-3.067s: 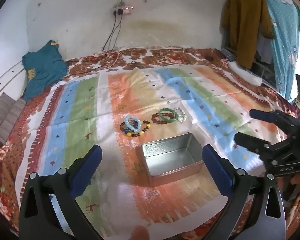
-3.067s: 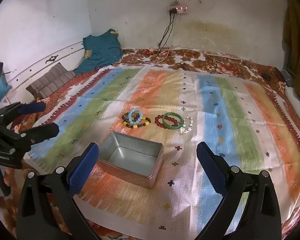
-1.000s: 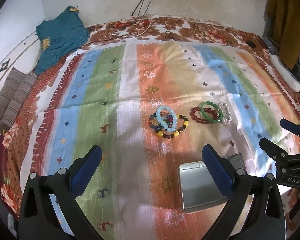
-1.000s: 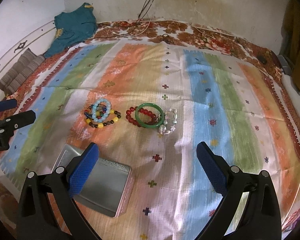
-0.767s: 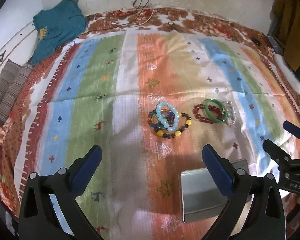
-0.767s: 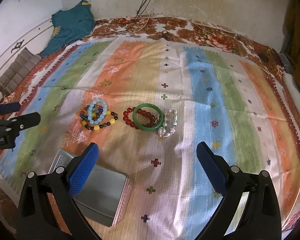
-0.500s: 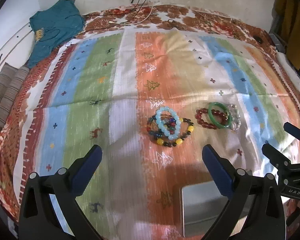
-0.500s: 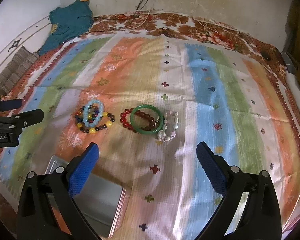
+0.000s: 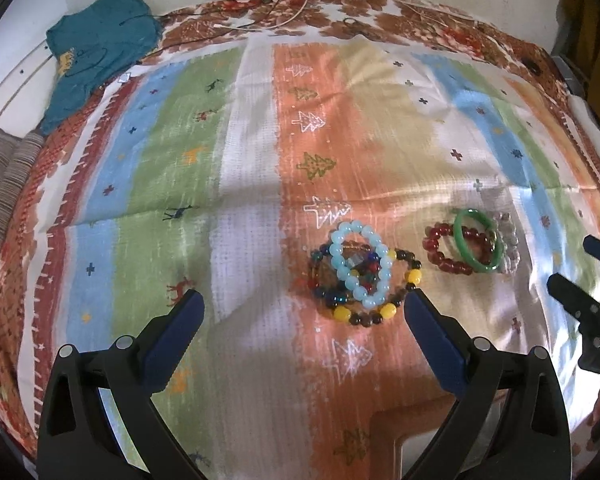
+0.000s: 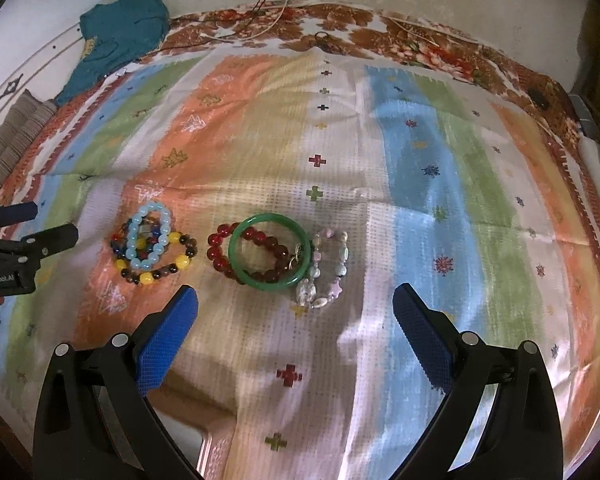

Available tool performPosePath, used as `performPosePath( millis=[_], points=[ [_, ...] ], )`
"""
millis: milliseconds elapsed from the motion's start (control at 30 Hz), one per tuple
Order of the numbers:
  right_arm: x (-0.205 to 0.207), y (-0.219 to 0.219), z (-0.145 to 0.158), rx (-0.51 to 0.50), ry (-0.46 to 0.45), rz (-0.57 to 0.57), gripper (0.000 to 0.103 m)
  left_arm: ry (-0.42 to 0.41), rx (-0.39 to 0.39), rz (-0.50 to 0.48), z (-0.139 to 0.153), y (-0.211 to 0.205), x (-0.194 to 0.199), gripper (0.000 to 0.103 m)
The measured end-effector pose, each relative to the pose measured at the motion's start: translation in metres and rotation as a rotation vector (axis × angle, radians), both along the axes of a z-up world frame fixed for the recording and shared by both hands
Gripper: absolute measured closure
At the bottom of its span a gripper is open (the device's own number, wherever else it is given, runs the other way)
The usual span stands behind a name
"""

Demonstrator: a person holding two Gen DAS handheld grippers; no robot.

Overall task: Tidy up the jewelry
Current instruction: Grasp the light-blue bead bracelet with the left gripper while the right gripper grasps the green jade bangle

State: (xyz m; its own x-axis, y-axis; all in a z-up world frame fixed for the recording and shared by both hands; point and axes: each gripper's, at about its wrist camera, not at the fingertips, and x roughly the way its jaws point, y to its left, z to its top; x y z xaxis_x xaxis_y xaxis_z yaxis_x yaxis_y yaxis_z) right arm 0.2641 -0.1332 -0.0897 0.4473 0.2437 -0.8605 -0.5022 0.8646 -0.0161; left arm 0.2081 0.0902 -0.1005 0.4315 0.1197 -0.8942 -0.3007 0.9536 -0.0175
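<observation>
Nothing is sorted yet: both bracelet piles (image 10: 228, 248) lie on the striped cloth (image 10: 420, 160), left gripper (image 9: 300, 312) and right gripper (image 10: 294, 308) spread empty.

The cloth (image 10: 420, 168) has orange, green, blue and white stripes with small crosses and trees. On it lie a pale blue bead bracelet (image 10: 150, 236), a dark red bead bracelet (image 10: 220, 256) and a green bangle (image 10: 270, 256). Far left lies a teal garment (image 10: 120, 36).
</observation>
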Motion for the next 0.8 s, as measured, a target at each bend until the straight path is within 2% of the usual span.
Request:
performPosePath(
  millis=[200, 533, 800],
  points=[
    [0.009, 0.009, -0.008, -0.018, 0.007, 0.004, 0.004, -0.009, 0.011, -0.006, -0.007, 0.004, 0.013, 0.006],
    [0.026, 0.023, -0.014, -0.032, 0.013, 0.014, 0.004, 0.034, -0.026, -0.005, -0.029, 0.015, 0.031, 0.006],
    [0.039, 0.036, -0.026, -0.081, 0.008, 0.011, 0.004, 0.053, -0.013, -0.024, -0.038, 0.012, 0.047, 0.011]
  ],
)
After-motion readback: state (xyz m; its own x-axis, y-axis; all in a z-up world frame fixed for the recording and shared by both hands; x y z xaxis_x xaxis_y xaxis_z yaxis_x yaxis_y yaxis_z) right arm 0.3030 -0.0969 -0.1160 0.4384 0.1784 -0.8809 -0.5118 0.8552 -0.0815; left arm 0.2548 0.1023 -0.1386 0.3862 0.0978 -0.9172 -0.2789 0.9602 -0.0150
